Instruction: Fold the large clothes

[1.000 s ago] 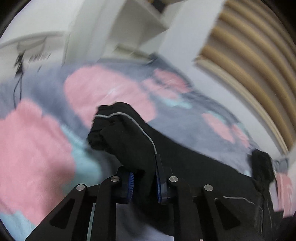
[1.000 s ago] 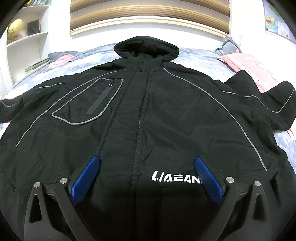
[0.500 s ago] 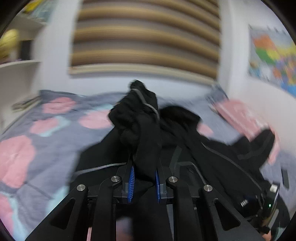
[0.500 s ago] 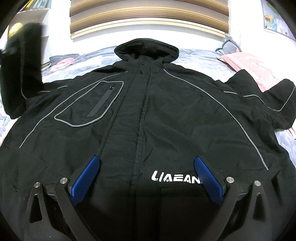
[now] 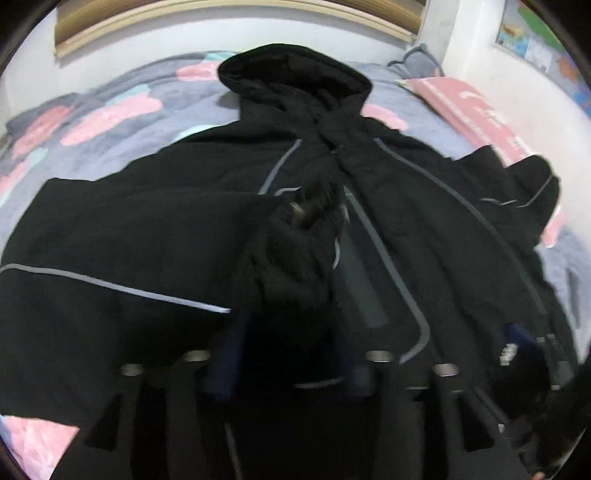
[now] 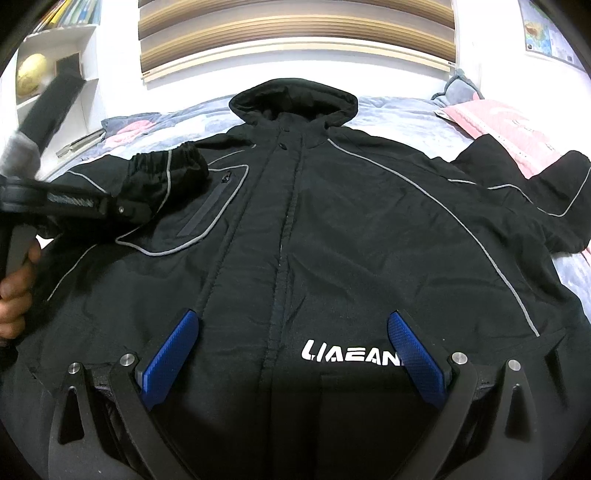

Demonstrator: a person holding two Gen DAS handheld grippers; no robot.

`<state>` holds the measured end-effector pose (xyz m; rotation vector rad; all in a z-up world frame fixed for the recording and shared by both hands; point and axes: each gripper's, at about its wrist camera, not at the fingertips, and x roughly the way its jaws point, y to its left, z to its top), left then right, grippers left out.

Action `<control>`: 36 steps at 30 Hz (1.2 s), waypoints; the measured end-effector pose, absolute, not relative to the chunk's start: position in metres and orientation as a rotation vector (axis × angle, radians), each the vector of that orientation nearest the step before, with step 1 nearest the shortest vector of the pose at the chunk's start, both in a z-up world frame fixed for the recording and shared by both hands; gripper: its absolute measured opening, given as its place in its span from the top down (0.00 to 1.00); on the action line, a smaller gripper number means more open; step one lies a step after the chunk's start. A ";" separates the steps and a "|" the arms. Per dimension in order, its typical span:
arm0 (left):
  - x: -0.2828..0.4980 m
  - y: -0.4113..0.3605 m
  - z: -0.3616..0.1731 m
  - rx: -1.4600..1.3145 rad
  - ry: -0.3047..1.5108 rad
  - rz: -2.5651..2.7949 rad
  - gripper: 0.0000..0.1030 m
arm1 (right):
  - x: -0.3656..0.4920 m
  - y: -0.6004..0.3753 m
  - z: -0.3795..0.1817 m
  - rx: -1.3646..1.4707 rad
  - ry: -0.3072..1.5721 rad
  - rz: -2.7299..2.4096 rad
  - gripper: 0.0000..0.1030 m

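Note:
A large black hooded jacket [image 6: 369, 240] with grey piping lies face up on the bed, hood [image 6: 293, 98] at the far end; it also shows in the left wrist view [image 5: 424, 206]. My left gripper [image 5: 291, 354] is shut on the jacket's left sleeve [image 5: 295, 258] and holds its elastic cuff [image 6: 166, 171] over the chest pocket [image 6: 210, 210]. The left gripper also shows in the right wrist view [image 6: 125, 210]. My right gripper [image 6: 293, 354] is open and empty, low over the hem by the white logo [image 6: 347, 356]. The other sleeve [image 6: 535, 192] lies spread to the right.
The bed has a grey cover with pink and teal patches [image 5: 110, 110]. A pink pillow [image 6: 509, 125] lies at the far right. A white shelf [image 6: 48, 74] with a globe stands at the far left. A slatted headboard [image 6: 295, 33] backs the bed.
My left gripper has swung the sleeve up from the bed's left side and brought it in over the jacket's chest. The right gripper has stayed still and open.

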<state>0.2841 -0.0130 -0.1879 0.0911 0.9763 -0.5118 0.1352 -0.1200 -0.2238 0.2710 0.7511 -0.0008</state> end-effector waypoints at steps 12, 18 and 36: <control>0.226 0.054 -0.125 -0.002 0.843 -0.561 0.40 | 0.159 -0.118 -0.158 0.382 0.847 0.191 0.00; 0.220 0.088 -0.115 -0.039 0.794 -0.502 0.40 | 0.223 -0.104 -0.152 0.477 0.909 0.255 0.15; 0.237 0.129 -0.113 -0.066 0.799 -0.334 0.40 | 0.278 -0.102 -0.154 0.633 0.898 0.315 0.71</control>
